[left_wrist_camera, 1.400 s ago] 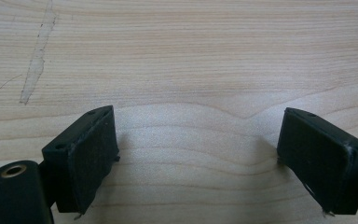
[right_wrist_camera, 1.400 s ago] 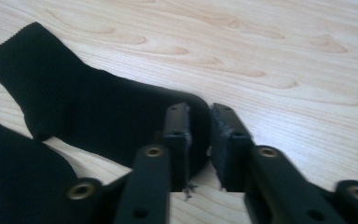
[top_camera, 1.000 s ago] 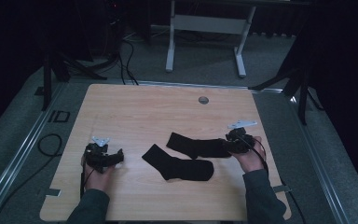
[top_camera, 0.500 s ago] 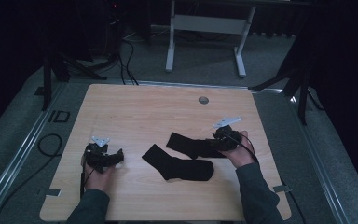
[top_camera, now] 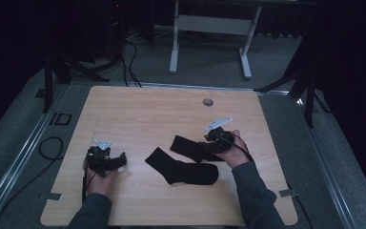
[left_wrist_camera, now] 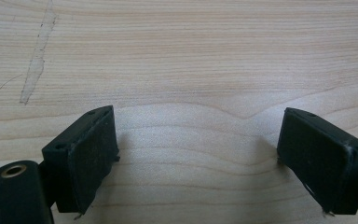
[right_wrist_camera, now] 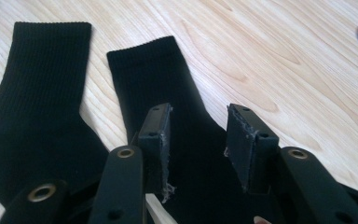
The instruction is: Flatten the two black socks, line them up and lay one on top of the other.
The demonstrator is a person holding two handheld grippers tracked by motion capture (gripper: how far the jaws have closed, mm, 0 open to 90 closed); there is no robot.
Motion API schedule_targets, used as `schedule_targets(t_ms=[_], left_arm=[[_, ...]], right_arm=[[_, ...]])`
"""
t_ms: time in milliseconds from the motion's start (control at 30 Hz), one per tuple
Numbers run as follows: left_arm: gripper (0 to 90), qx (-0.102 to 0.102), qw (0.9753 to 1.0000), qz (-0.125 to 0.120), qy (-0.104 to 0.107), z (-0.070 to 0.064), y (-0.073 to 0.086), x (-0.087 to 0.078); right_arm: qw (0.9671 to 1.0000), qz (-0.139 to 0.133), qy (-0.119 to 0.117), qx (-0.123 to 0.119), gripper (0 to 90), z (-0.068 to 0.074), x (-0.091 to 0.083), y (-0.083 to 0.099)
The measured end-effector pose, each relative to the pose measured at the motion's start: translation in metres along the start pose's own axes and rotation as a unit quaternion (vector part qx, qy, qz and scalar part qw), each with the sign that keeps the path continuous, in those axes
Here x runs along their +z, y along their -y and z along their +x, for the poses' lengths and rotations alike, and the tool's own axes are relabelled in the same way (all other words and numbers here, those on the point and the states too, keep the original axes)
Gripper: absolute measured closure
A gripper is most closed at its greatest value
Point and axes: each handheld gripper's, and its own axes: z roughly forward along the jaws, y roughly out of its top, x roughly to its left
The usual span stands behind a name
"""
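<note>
Two socks side by side on table: near sock, far sock.

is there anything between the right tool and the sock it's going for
Nothing visible. The right tool is already over the farther black sock, jaws parted with the fabric showing between them. The nearer black sock lies beside it toward the person, out of the way. Whether the pads touch the fabric I cannot tell.
</note>
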Motion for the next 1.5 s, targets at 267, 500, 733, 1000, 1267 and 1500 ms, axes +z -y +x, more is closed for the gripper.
schedule_targets(t_ms=[267,500,733,1000,1267,1500], left_arm=[[12.4,0.0,1.0,0.0,0.0,0.0,0.0,0.0],[12.3,0.001,1.0,0.001,0.0,0.0,0.0,0.0],[12.4,0.001,1.0,0.001,0.0,0.0,0.0,0.0],[12.4,0.001,1.0,0.001,0.0,0.0,0.0,0.0],[12.4,0.001,1.0,0.001,0.0,0.0,0.0,0.0],[12.4,0.0,1.0,0.0,0.0,0.0,0.0,0.0]], right_arm=[[0.9991,0.026,-0.018,-0.03,60.5,0.008,0.027,-0.008],[0.9977,0.055,-0.035,-0.017,56.2,0.006,0.055,-0.006],[0.996,0.076,-0.046,-0.01,59.8,0.006,0.071,-0.003],[0.9971,0.072,-0.026,-0.003,84.4,0.003,0.068,-0.005],[0.9997,-0.022,-0.009,0.002,84.4,0.003,0.009,-0.016],[0.9965,-0.08,0.023,-0.011,84.4,0.004,-0.036,-0.021]])
